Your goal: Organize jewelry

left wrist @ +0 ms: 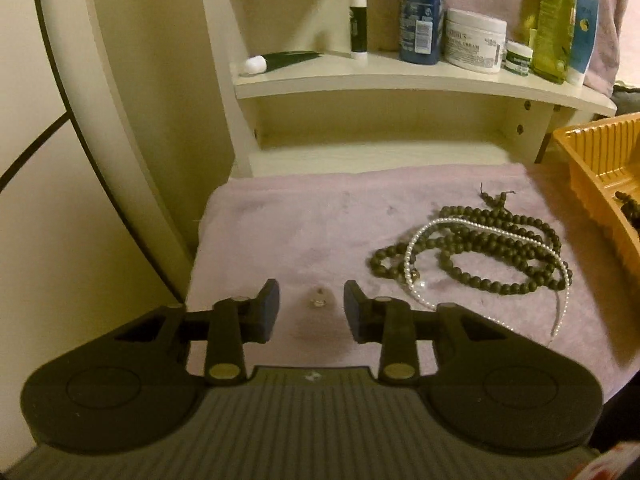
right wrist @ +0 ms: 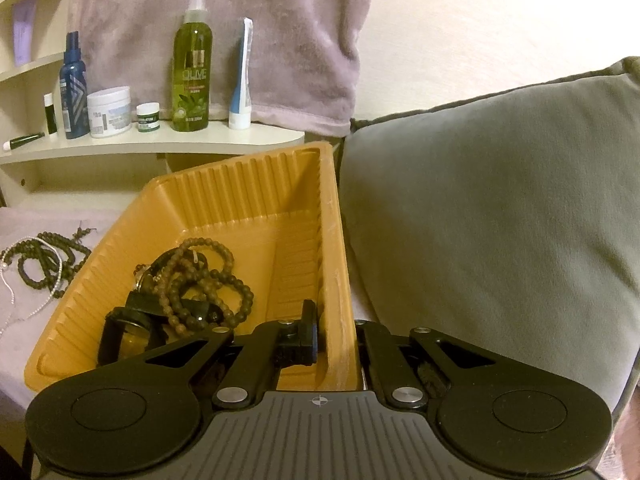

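Note:
My left gripper (left wrist: 311, 304) is open, low over a pink towel (left wrist: 304, 224), its fingers either side of a small clear ring-like piece (left wrist: 318, 301). A dark bead necklace (left wrist: 472, 244) tangled with a white pearl strand (left wrist: 416, 256) lies to its right. My right gripper (right wrist: 334, 336) is shut on the right wall of an orange tray (right wrist: 256, 184), one finger inside and one outside. The tray holds brown bead bracelets (right wrist: 204, 280) and a black watch (right wrist: 128, 328). The tray's corner shows in the left wrist view (left wrist: 600, 152).
A cream shelf (left wrist: 400, 76) behind the towel carries bottles, jars and tubes. A grey cushion (right wrist: 500, 208) sits right of the tray. A round mirror rim (left wrist: 72, 120) stands at the left. A pink cloth (right wrist: 240, 32) hangs behind the shelf.

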The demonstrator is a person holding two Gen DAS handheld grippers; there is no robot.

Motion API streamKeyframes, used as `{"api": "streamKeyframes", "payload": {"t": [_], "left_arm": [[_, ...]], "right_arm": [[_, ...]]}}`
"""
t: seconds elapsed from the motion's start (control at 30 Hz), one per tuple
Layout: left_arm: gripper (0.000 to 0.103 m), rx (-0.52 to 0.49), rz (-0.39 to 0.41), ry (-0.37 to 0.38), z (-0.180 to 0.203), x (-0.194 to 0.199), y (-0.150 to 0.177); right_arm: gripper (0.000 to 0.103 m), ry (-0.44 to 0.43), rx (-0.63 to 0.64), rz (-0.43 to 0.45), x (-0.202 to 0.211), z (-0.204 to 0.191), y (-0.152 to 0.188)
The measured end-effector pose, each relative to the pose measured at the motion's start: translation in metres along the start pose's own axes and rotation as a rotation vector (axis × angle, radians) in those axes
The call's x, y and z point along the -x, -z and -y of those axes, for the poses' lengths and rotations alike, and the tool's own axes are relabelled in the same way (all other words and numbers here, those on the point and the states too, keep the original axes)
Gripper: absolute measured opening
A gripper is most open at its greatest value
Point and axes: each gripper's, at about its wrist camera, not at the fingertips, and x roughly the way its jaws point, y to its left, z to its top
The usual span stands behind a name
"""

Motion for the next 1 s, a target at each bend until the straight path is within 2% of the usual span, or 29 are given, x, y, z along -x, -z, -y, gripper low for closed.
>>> {"api": "streamKeyframes", "payload": {"t": [0.43,0.7,0.87,1.0], "left_arm": [[0.009,-0.015,0.007,-0.002,0.006,-0.017,0.006],[0.008,-0.019,0.033,0.005,0.012,-0.003,0.003],[0.008,-0.036,0.069,0.061,0.034,0.018,-0.011],[0.008,-0.064,0.105,0.18,0.072,0.037,-0.021]], "right_arm": [[0.004,0.004,0.008,-0.002,0.0,-0.001,-0.001],[0.004,0.003,0.006,-0.002,0.0,-0.001,-0.001],[0.004,0.001,0.005,0.001,0.001,-0.001,-0.002],[0.004,-0.002,0.001,0.003,0.001,0.0,-0.002]]}}
